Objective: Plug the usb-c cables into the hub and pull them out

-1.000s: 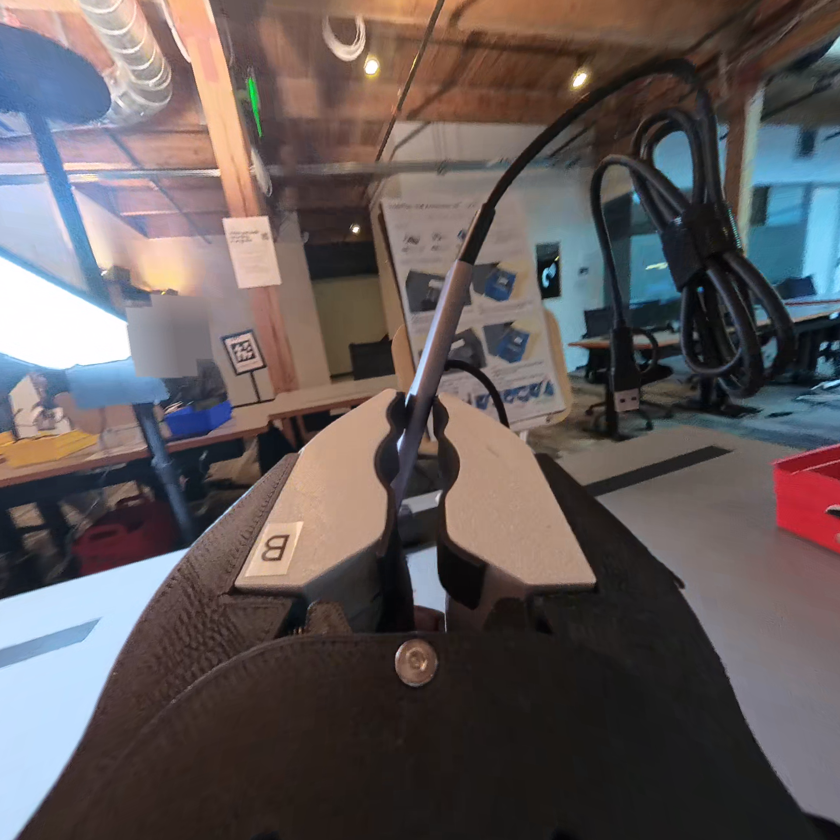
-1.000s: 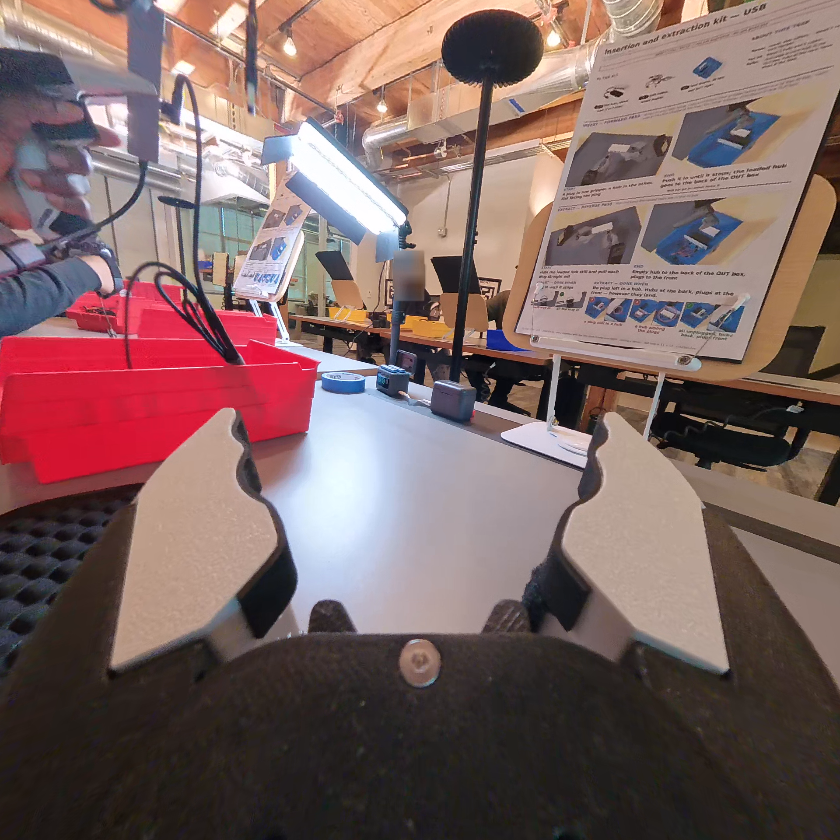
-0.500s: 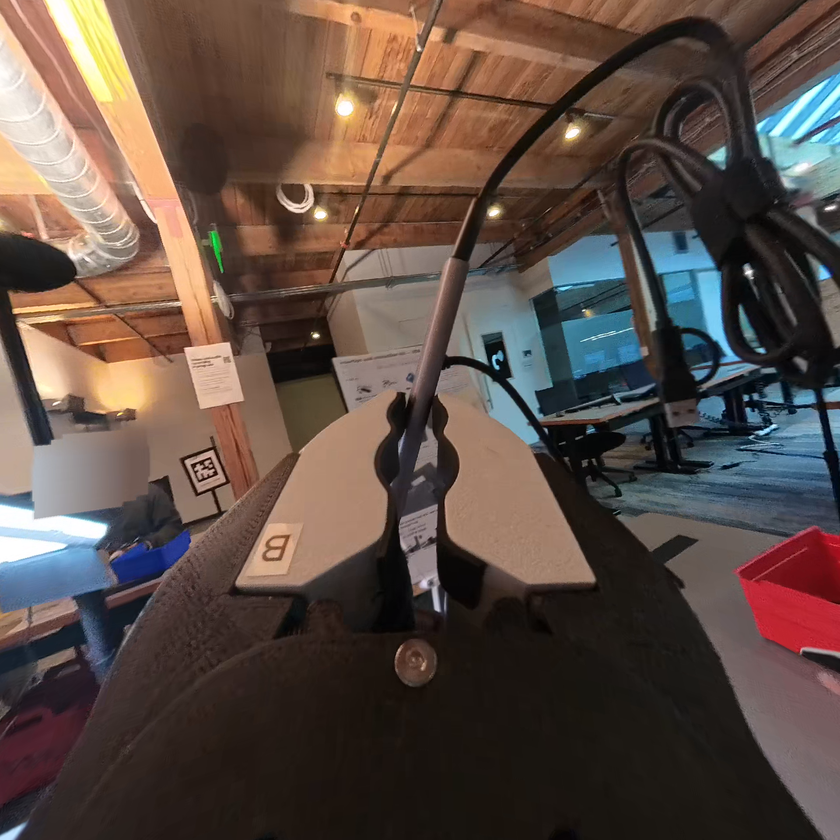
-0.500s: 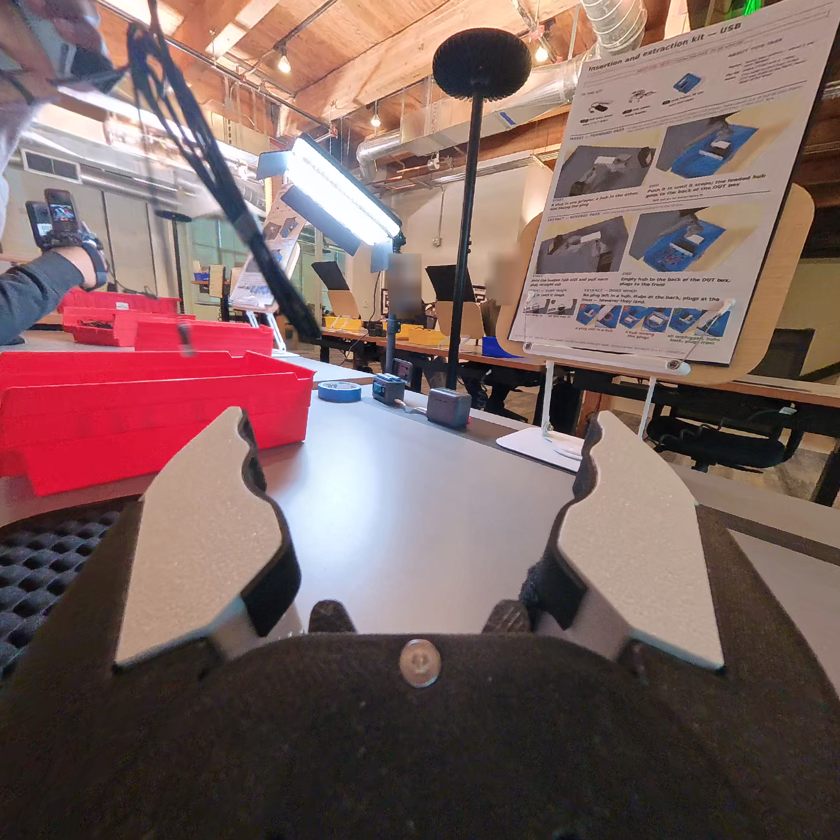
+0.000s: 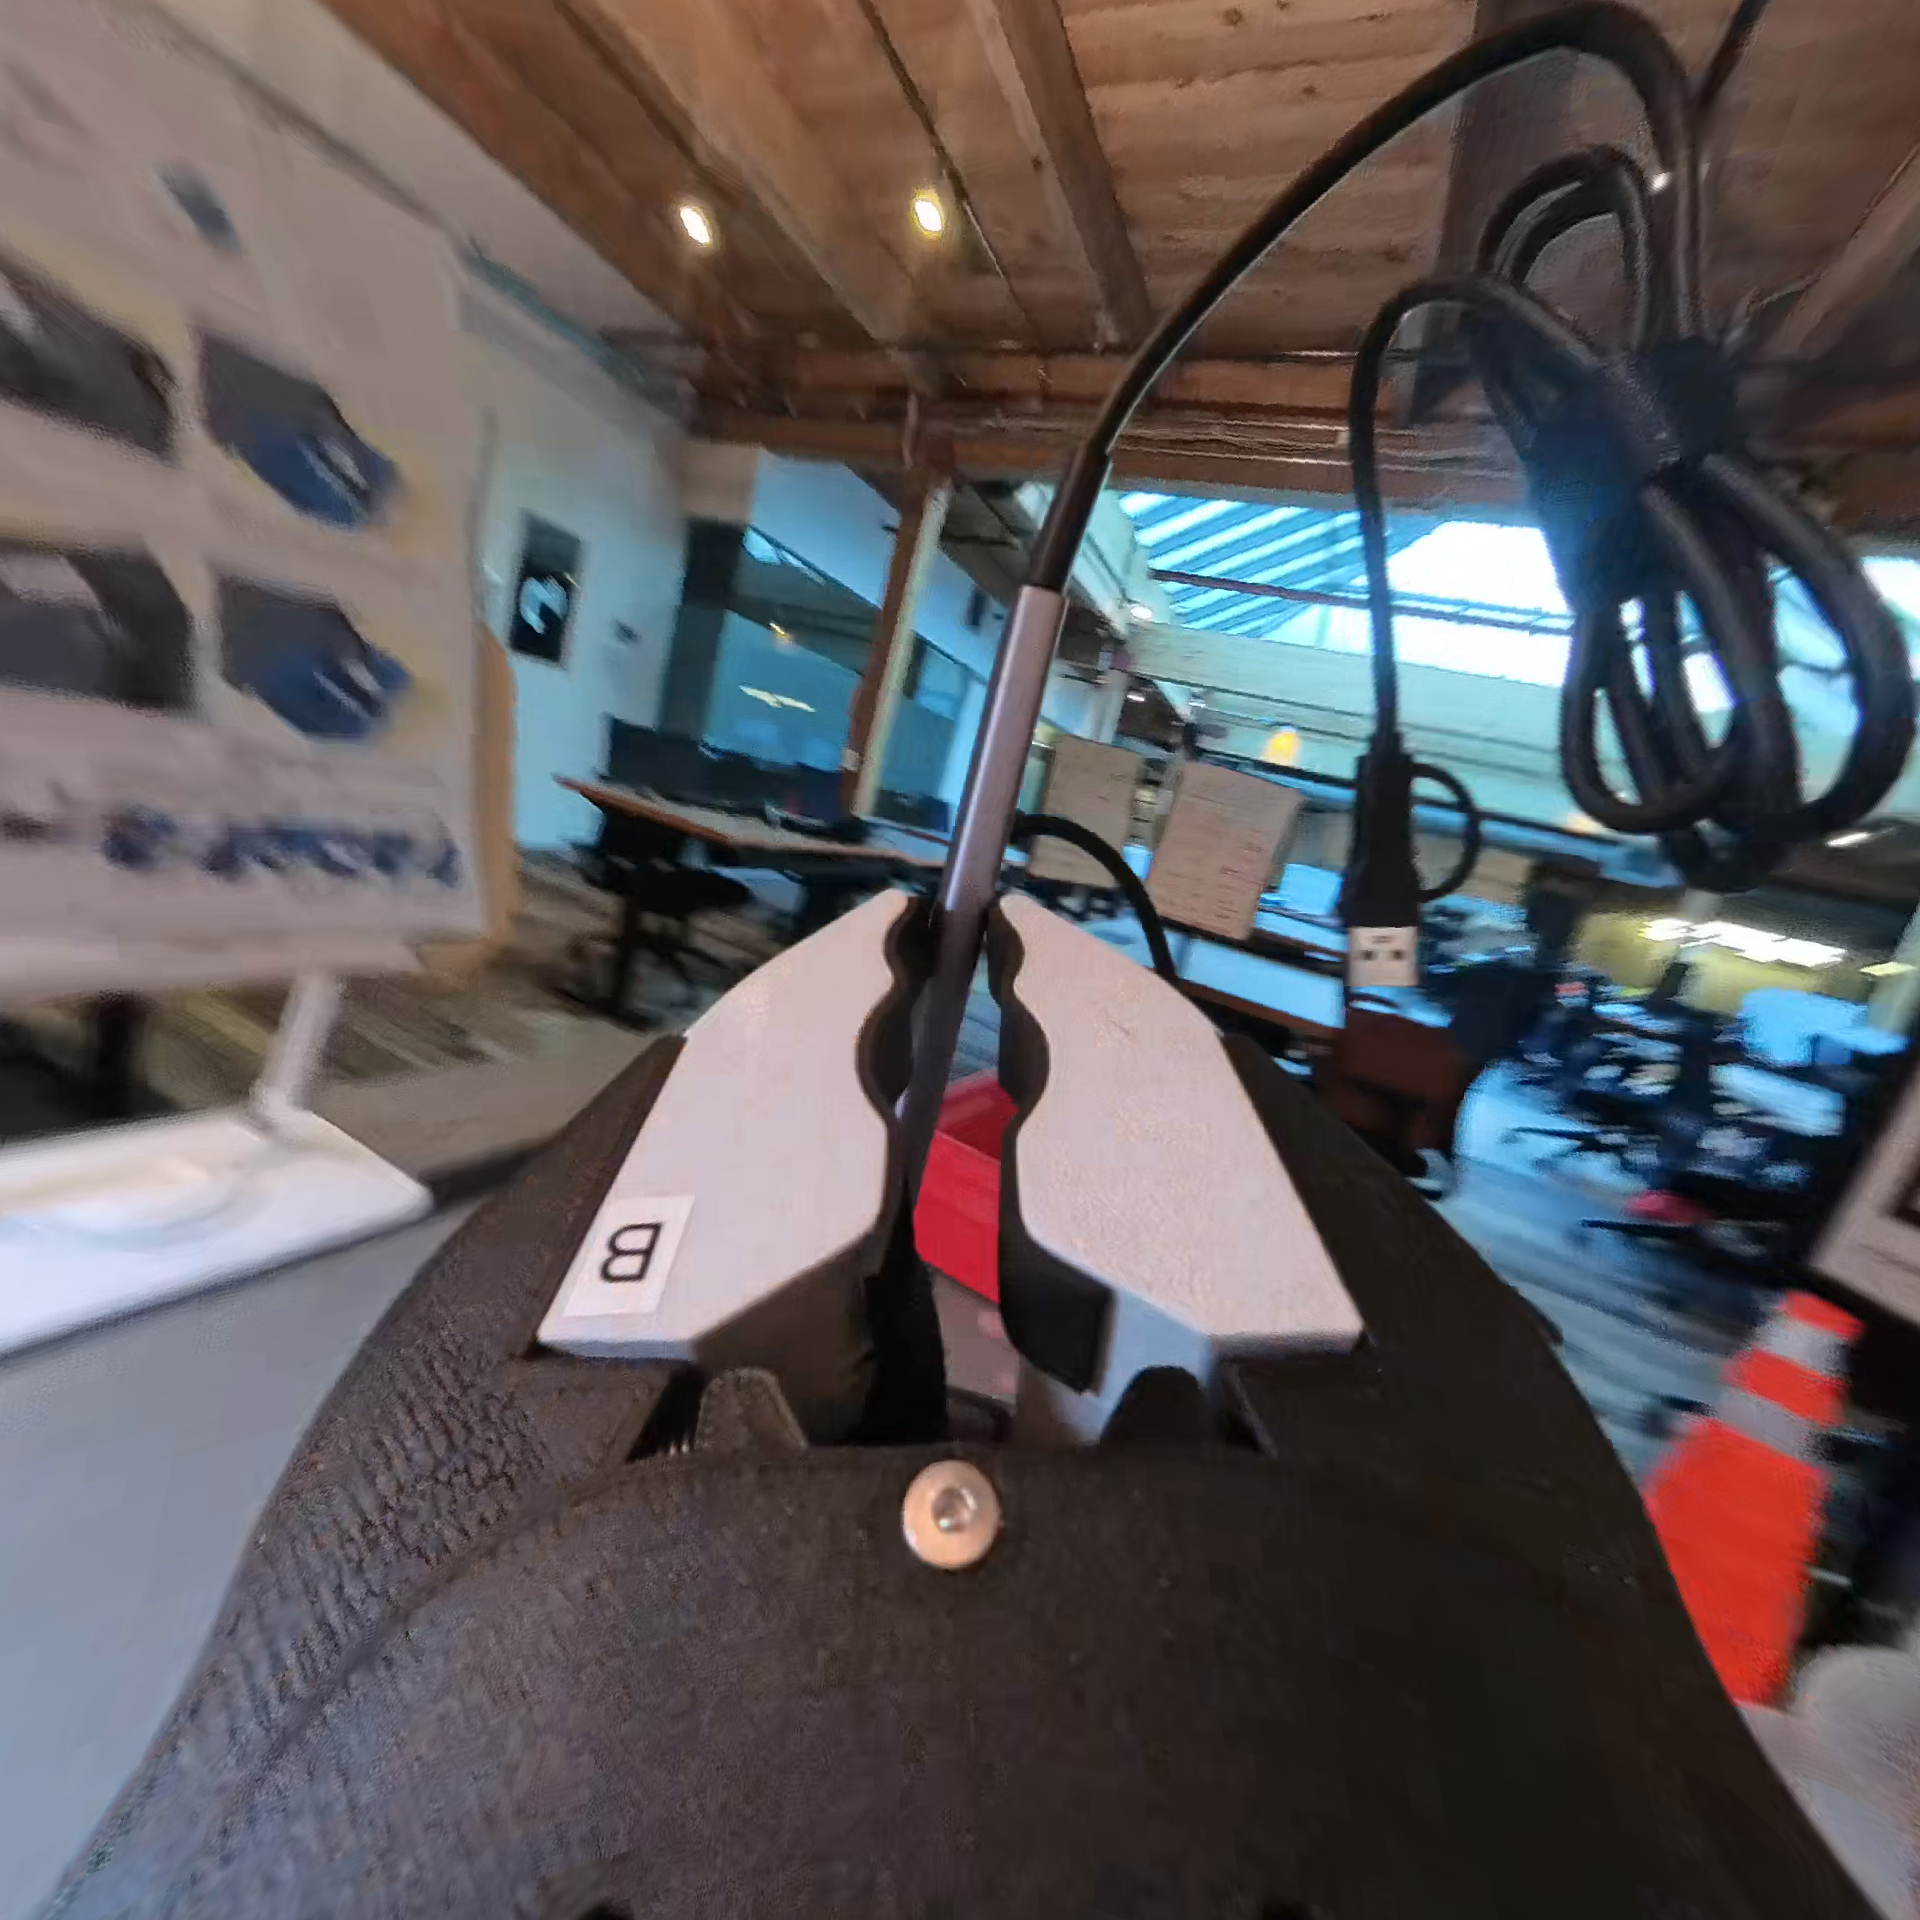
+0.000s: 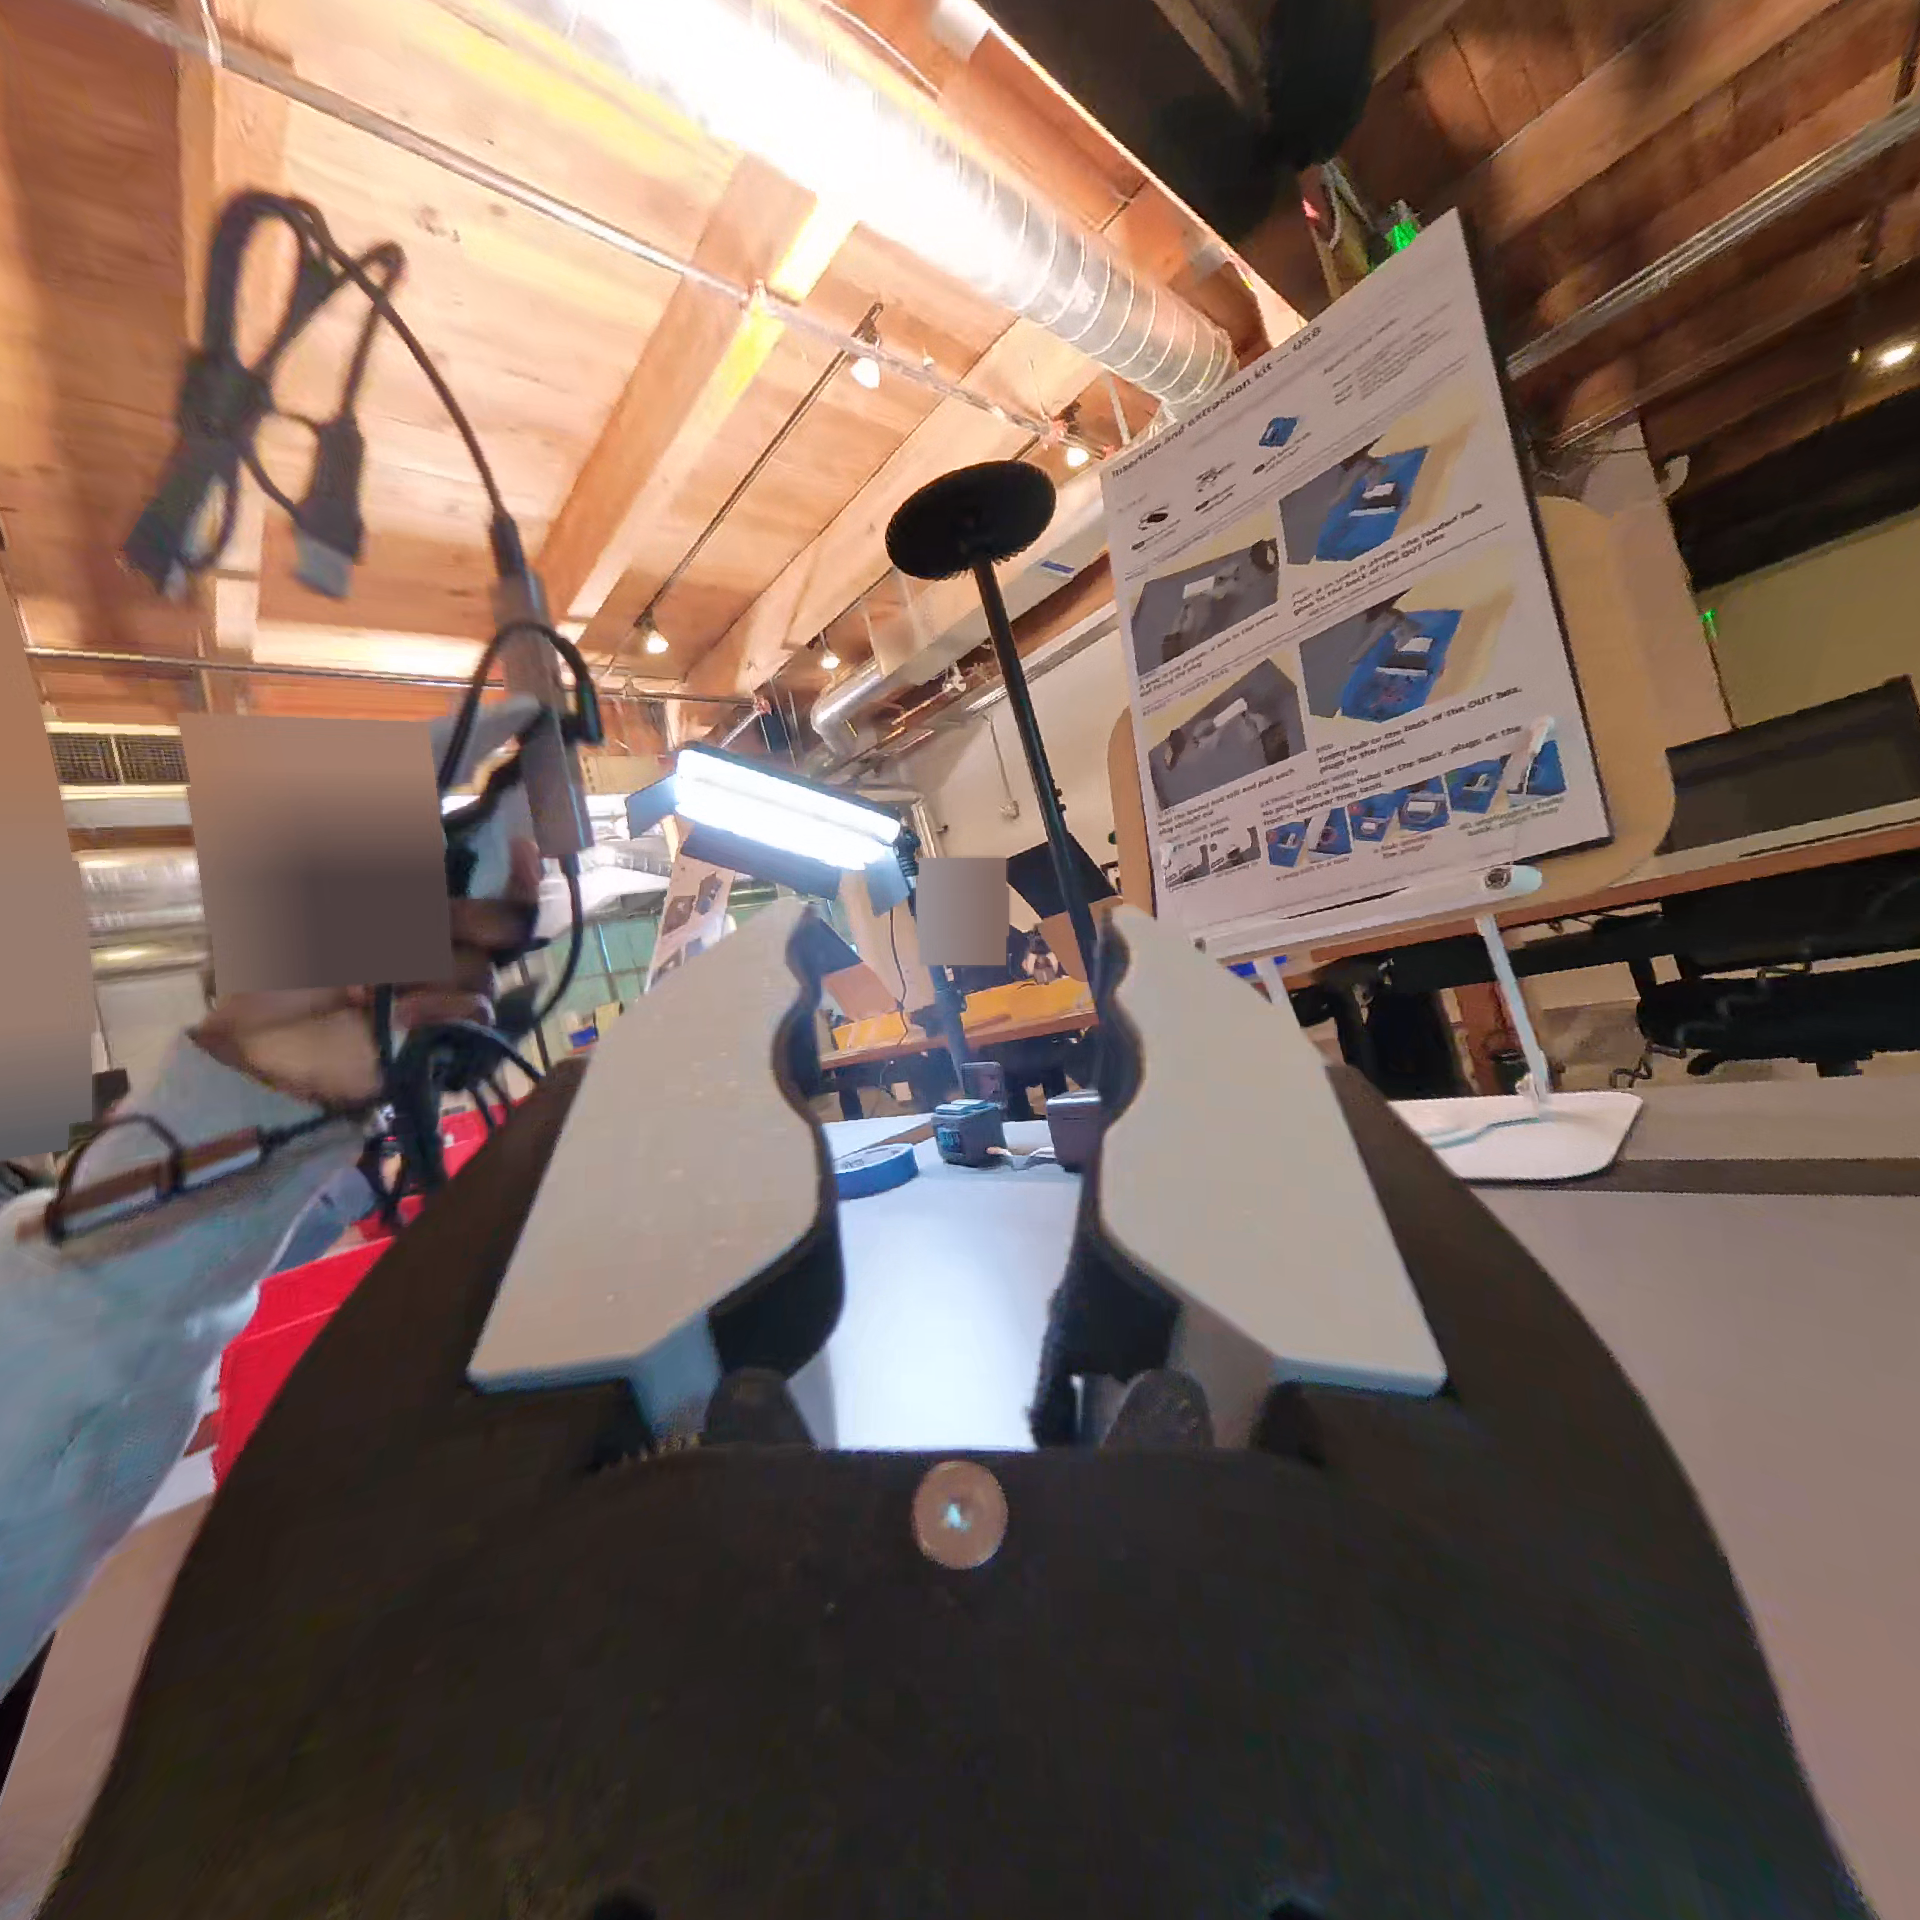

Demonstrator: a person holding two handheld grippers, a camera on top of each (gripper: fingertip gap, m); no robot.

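Observation:
My left gripper (image 5: pixel 945 914) is shut on a slim grey hub (image 5: pixel 1003 748), which stands up edge-on out of the jaws. A black cable (image 5: pixel 1195 312) arcs from its top to a tied cable bundle (image 5: pixel 1704 644) hanging at the right, with a plug (image 5: pixel 1382 935) dangling below. In the right wrist view the left gripper (image 6: pixel 509 748) holds the hub (image 6: pixel 540 707) high at the left, with the bundle (image 6: pixel 260 416) above it. My right gripper (image 6: pixel 956 935) is empty, its jaws partly apart, above the grey table (image 6: pixel 1662 1351).
A red bin (image 6: pixel 301 1340) stands at the left, also seen between my left fingers (image 5: pixel 961 1174). An instruction board (image 6: pixel 1340 644) on a white stand is at the right. A blue tape roll (image 6: pixel 873 1169), small devices (image 6: pixel 961 1127) and a lamp (image 6: pixel 779 810) sit behind. An orange cone (image 5: pixel 1756 1486) stands off the table.
My left gripper has lifted and swung right with the hub and its hanging cables. My right gripper has tilted upward and its jaws have narrowed.

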